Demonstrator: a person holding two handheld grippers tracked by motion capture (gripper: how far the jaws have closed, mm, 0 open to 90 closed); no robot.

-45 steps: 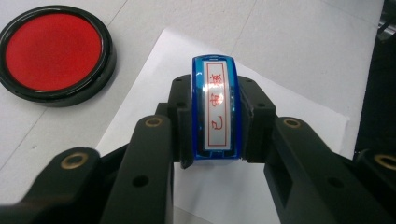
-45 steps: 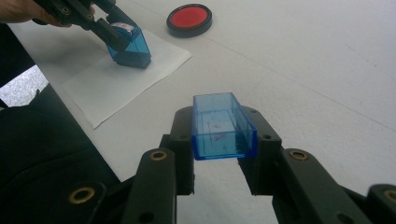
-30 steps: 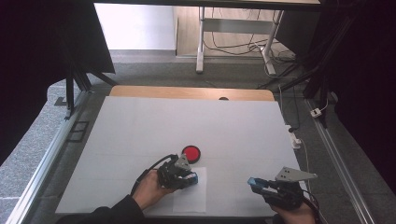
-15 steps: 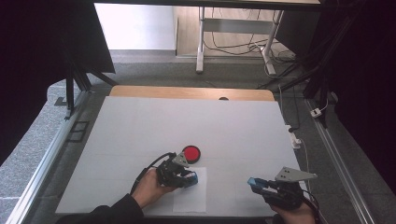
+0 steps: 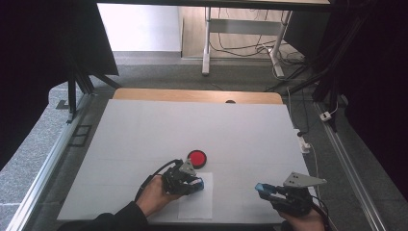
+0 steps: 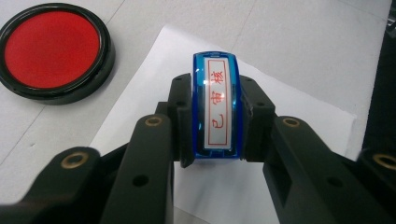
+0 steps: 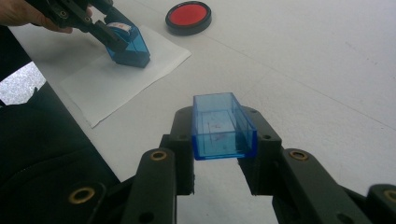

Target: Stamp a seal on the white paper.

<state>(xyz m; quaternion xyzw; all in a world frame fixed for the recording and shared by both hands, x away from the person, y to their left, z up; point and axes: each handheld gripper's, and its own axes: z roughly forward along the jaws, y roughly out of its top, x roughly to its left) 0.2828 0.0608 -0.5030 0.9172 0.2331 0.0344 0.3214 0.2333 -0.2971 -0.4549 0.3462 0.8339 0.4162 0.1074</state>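
A blue rectangular stamp (image 6: 216, 108) with a white label of red characters sits between the jaws of my left gripper (image 5: 196, 184), which is shut on it; its base rests on a white sheet of paper (image 6: 299, 112). In the right gripper view the stamp (image 7: 128, 46) stands tilted on the paper (image 7: 116, 77). My right gripper (image 5: 263, 189) is shut on the stamp's clear blue cap (image 7: 223, 125), held above the table near the front right. A round red ink pad (image 5: 197, 158) in a black case lies just beyond the paper (image 5: 198, 204).
The white table top (image 5: 192, 125) stretches far beyond the hands, with a wooden strip (image 5: 192, 95) at its back edge. A white power strip (image 5: 304, 143) and cables lie off the right side. Metal rails run along both sides.
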